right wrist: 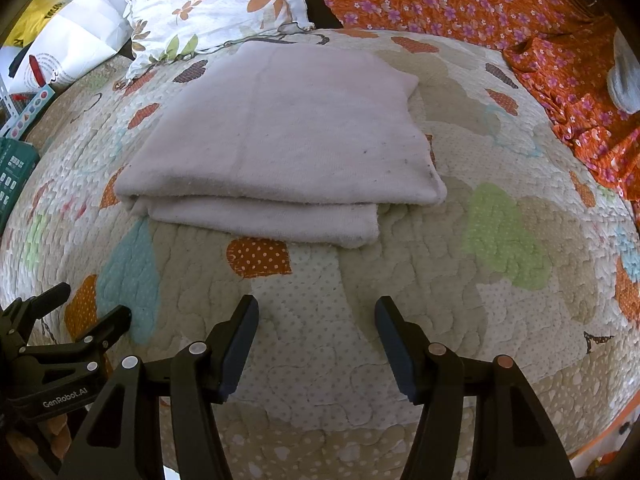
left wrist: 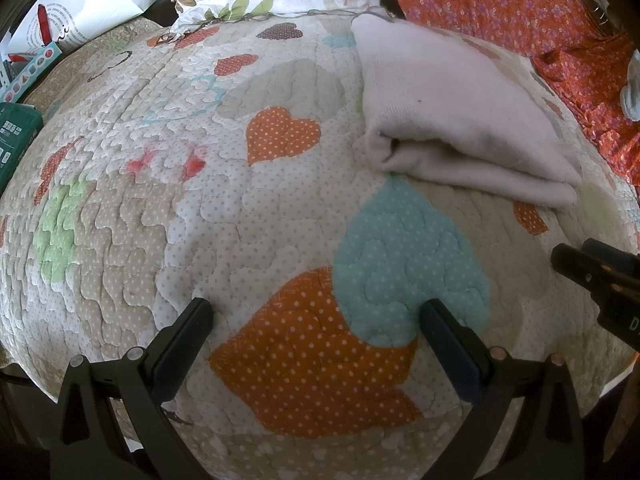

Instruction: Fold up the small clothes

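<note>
A pale pinkish-white garment (right wrist: 280, 136) lies folded in a flat stack on the heart-patterned quilt (right wrist: 500, 232). It also shows in the left wrist view (left wrist: 452, 112) at the upper right. My right gripper (right wrist: 316, 312) is open and empty, just in front of the garment's near edge. My left gripper (left wrist: 316, 312) is open and empty over the quilt (left wrist: 160, 200), to the left of the garment and short of it. The left gripper (right wrist: 92, 304) shows at the lower left of the right wrist view; the right gripper's fingers (left wrist: 576, 264) show at the right edge of the left one.
A floral pillow (right wrist: 208, 4) lies behind the garment. Orange flowered fabric (right wrist: 500, 4) covers the back right. White bags and papers (right wrist: 72, 40) and a green box (left wrist: 16, 136) sit at the left edge. A grey object (right wrist: 624, 80) lies at the far right.
</note>
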Motion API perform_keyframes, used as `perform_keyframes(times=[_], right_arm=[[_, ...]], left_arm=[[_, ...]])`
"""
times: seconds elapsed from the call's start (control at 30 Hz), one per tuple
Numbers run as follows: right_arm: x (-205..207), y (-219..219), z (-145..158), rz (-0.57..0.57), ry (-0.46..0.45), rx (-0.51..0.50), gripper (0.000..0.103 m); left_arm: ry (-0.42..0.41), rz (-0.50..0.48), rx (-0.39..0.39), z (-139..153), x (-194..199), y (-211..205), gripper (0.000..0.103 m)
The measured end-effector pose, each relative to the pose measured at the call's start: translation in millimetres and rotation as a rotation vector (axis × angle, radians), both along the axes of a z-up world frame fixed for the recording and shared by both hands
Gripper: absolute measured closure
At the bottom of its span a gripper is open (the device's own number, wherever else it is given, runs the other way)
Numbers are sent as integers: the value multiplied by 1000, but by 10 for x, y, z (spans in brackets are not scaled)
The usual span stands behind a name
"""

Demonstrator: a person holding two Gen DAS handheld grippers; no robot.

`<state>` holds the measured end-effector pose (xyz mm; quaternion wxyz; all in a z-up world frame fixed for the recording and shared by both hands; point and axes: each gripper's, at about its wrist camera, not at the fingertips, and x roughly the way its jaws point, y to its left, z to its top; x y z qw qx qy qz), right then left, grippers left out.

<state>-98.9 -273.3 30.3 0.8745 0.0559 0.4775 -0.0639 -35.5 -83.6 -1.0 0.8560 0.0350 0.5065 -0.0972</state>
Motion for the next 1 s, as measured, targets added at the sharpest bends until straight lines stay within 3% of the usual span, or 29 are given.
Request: perform_keyframes(times=[0.4,0.7,1.0], right_arm=[[-3,0,-14,2,4,2,37],[-26,-31,83,-12,-54,-18,37],[-35,-35,136,-33,-82,-43,37]], left_arm=[[-5,16,-14,38,-21,17,0],[-165,25,-42,389,-165,-10,0],[-172,7,-65,432,-193,-32,0]])
